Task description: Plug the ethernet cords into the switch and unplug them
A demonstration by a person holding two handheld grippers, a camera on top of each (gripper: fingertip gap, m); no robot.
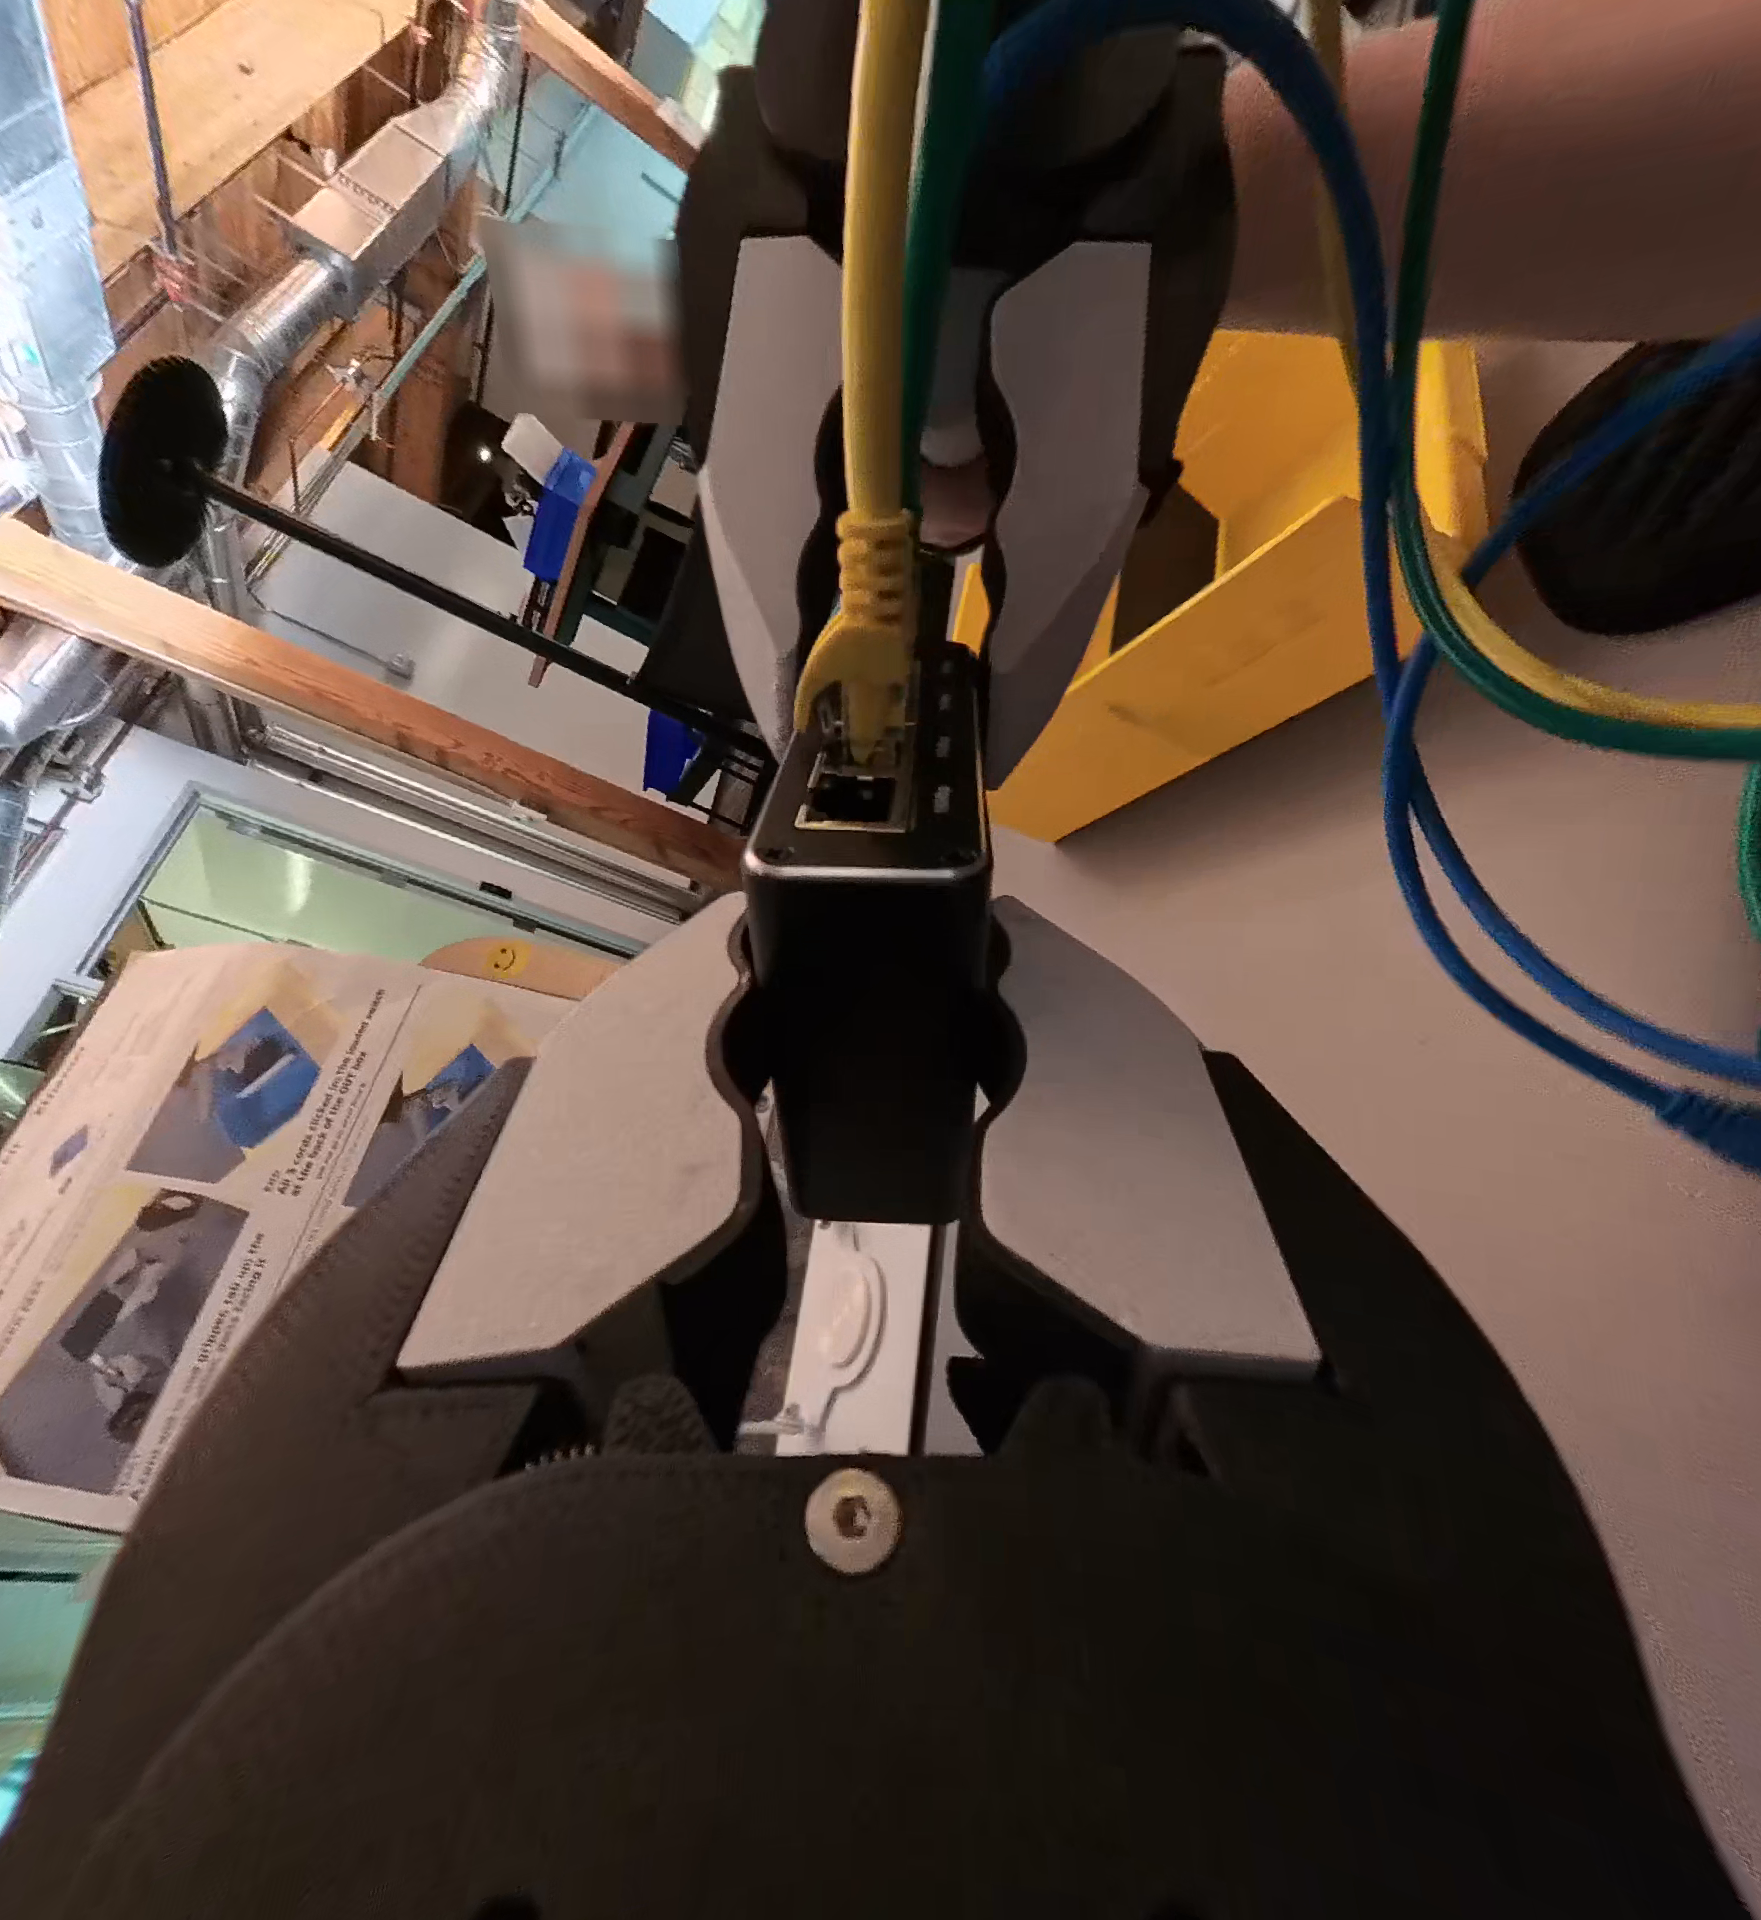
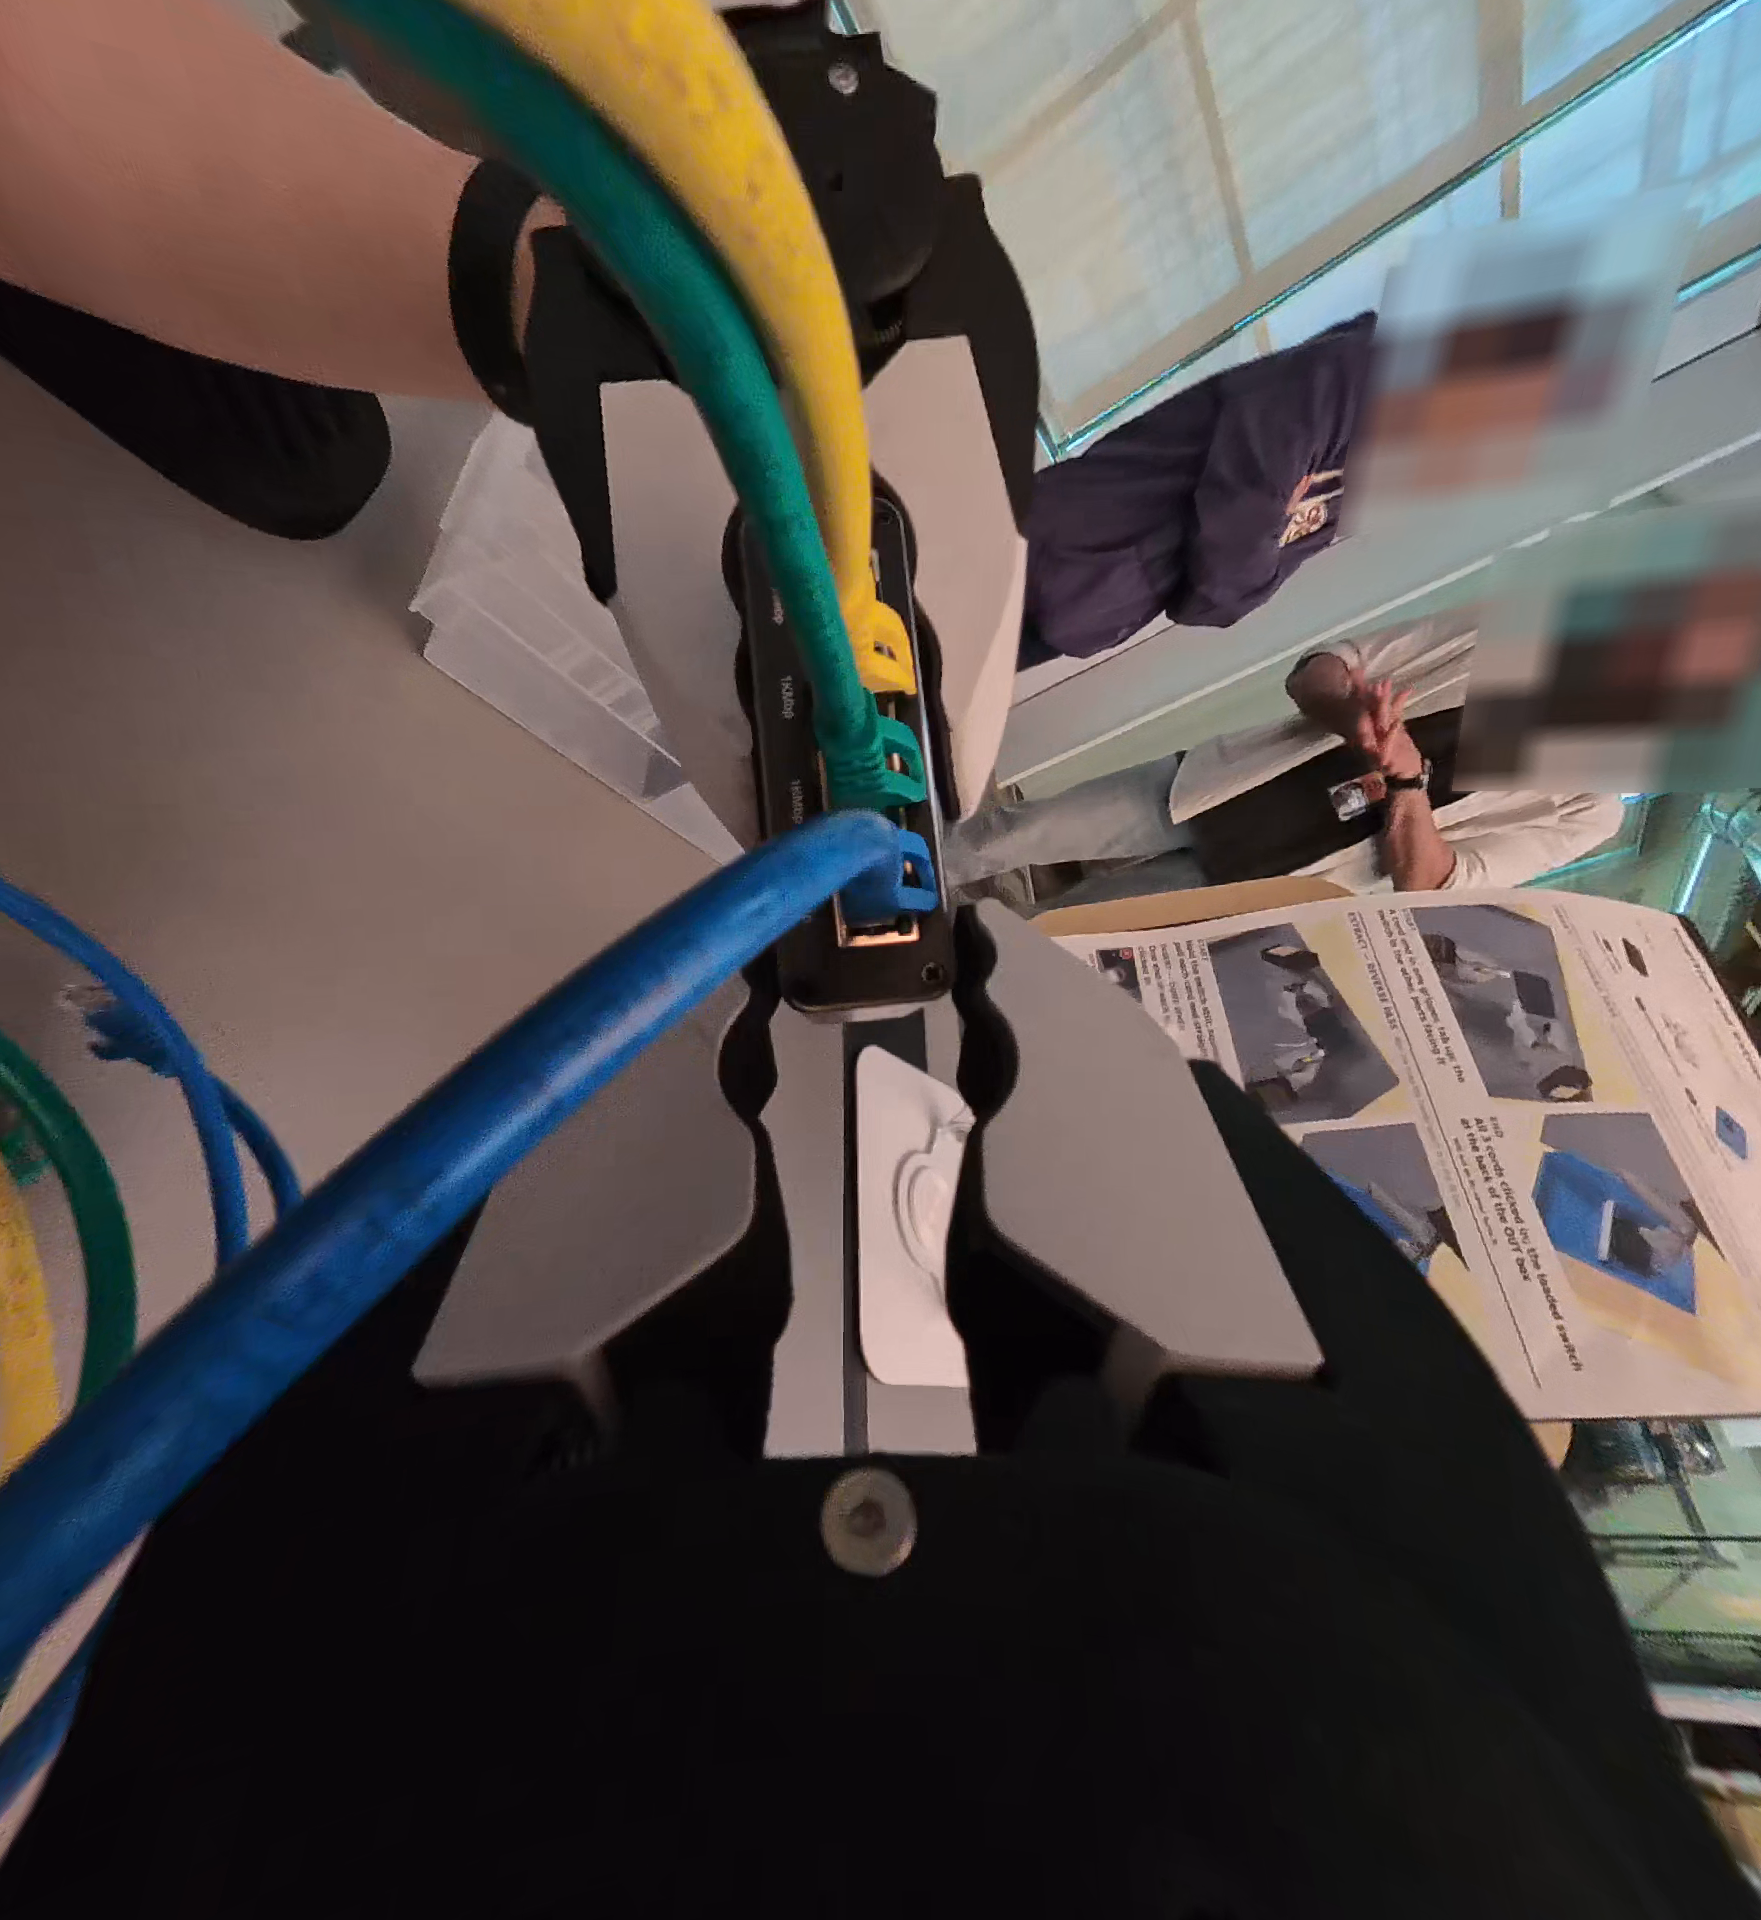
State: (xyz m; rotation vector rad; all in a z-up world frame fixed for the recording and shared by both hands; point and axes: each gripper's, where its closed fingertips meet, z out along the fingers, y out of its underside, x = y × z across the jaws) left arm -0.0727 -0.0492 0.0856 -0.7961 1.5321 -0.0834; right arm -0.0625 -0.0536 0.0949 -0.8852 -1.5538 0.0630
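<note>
The black switch [image 1: 865, 997] is being pinched at opposite ends by the left gripper [image 1: 868, 1029] and the right gripper [image 2: 860, 977], with yellow cord [image 1: 871, 343], green cord [image 2: 751, 416] and blue cord [image 2: 543, 1070] plugged in.

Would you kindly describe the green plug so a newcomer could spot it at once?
In the right wrist view, find the black switch at centre, three plugs in a row along it. The green plug is the middle one, between the yellow plug farther off and the blue plug nearer the camera.

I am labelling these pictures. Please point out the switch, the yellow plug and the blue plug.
switch [image 1: 868, 1039]: left wrist view, black side face.
yellow plug [image 1: 860, 665]: left wrist view, connector boot.
blue plug [image 2: 891, 868]: right wrist view, connector boot.
</note>
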